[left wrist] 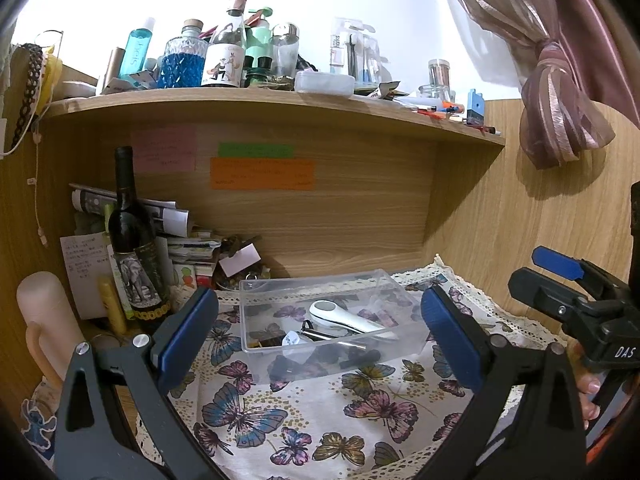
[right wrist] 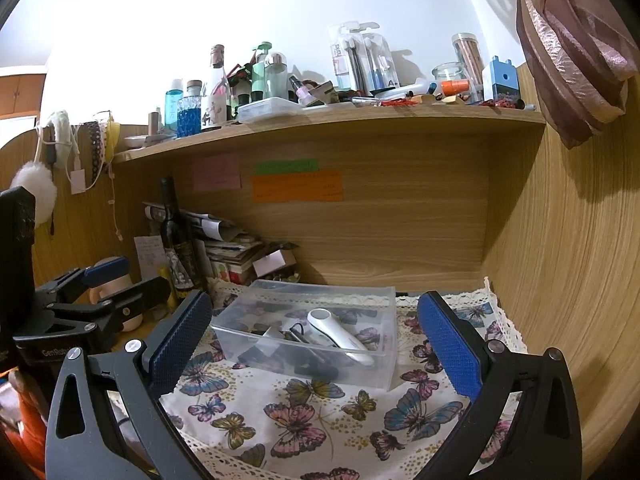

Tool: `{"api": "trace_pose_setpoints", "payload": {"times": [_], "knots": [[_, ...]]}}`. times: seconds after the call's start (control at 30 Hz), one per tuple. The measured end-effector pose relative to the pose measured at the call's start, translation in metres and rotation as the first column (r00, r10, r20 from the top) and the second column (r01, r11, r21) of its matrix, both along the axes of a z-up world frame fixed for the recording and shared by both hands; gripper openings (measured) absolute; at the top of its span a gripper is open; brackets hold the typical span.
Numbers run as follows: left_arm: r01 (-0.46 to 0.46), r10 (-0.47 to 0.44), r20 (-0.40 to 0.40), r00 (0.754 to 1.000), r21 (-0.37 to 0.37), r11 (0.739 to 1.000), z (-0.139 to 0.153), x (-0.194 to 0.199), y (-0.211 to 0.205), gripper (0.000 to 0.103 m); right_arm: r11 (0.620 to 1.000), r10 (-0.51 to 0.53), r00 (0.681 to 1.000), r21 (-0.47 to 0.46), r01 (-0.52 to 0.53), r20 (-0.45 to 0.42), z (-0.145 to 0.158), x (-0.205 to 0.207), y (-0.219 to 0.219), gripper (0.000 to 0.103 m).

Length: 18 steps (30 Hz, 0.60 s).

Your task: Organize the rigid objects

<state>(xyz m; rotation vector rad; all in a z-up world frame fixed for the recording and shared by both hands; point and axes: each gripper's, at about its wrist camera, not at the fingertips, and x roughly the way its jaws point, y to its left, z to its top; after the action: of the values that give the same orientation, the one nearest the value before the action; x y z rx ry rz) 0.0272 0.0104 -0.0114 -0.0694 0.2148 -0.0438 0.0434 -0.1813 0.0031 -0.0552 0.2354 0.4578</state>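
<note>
The clear rectangular plastic box [left wrist: 332, 312] sits on the butterfly-print cloth with a lace edge [left wrist: 304, 412], under the wooden shelf [left wrist: 276, 100]. Inside lies a white oval-headed handheld device [left wrist: 344, 316]; the small dark items beside it are blurred through the walls and hard to identify. The left gripper [left wrist: 320, 332] and the right gripper [right wrist: 316, 344] both hover spread wide and empty, near the box. Fingertips of a hand [left wrist: 590, 396] show, mostly cut off.

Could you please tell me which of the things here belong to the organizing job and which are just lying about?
Job: clear plastic box, white handheld device inside it, small dark items in the box, both open grippers, left gripper, right gripper.

Lying about: wine bottle, sticky notes, shelf bottles, paper stack.
</note>
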Motion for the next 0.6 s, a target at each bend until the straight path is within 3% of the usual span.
{"api": "trace_pose_setpoints", "payload": {"times": [0.6], "knots": [[0.003, -0.003, 0.006, 1.000, -0.004, 1.000, 0.0007, -0.0024, -0.0012, 0.103, 1.000, 0.003, 1.000, 0.000, -0.003, -0.003, -0.0003, 0.0001, -0.0007, 0.103]]}}
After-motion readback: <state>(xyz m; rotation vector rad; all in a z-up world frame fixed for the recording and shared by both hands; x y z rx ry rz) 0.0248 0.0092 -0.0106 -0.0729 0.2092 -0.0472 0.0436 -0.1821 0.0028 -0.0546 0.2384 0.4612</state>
